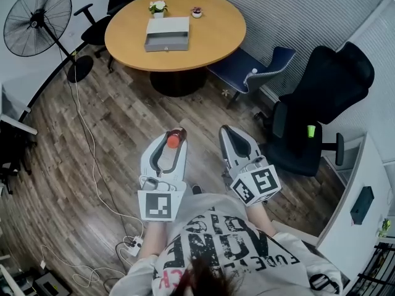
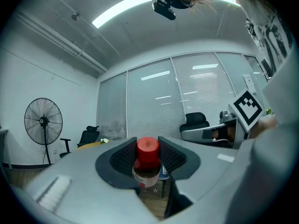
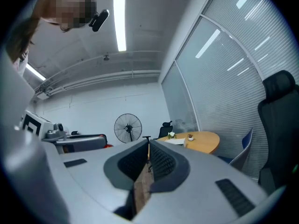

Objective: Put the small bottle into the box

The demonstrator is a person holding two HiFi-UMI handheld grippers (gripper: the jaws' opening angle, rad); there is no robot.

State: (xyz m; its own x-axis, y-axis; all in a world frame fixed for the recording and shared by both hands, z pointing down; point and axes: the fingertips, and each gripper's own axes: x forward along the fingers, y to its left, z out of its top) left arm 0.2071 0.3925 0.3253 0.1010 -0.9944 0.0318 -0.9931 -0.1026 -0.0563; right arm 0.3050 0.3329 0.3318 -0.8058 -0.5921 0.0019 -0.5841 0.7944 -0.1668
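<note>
The left gripper (image 1: 173, 134) pinches the red-capped bottle (image 2: 147, 160), the right gripper (image 3: 149, 146) is pressed together and empty, and the box (image 1: 167, 34) lies well apart from both on the round desk (image 1: 216, 29).

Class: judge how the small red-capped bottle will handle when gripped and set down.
The small bottle looks rigid and probably light, held between ribbed pads. Its round, narrow body would likely roll if laid down and tip if upright.

Grey left gripper (image 1: 175, 132) and right gripper (image 1: 226, 130), black ribbed pads (image 2: 124, 158), black-and-white marker cubes (image 1: 155, 205); white T-shirt (image 1: 216, 251), black lettering.
</note>
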